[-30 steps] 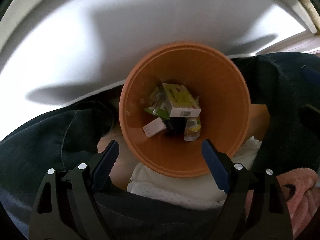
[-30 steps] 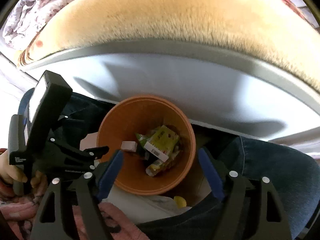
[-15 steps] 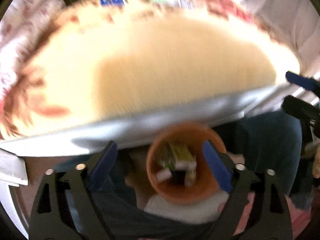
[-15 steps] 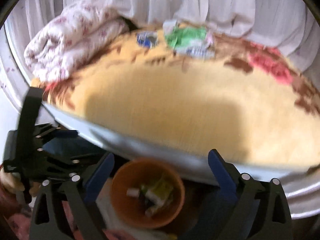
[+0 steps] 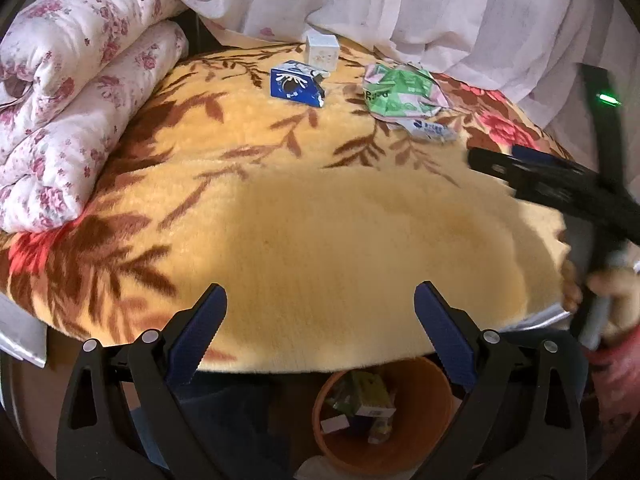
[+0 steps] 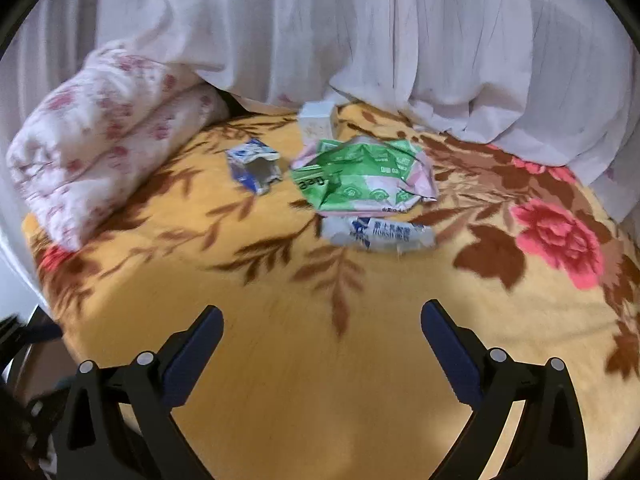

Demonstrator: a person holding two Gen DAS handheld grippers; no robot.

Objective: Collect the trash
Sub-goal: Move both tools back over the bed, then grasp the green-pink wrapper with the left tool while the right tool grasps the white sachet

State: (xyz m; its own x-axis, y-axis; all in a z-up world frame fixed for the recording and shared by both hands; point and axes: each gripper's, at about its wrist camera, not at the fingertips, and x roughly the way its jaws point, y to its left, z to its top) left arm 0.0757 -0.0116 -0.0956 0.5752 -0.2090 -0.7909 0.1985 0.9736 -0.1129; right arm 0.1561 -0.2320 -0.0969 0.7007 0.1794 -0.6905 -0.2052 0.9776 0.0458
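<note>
Four pieces of trash lie clustered at twelve o'clock on the bed, both claws, left claw and right claw, just spread, empty, ready to fetch them for the orange bin.

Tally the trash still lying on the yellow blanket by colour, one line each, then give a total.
Blue carton: 1
White box: 1
Green wrapper: 1
White and blue wrapper: 1
Total: 4
</note>
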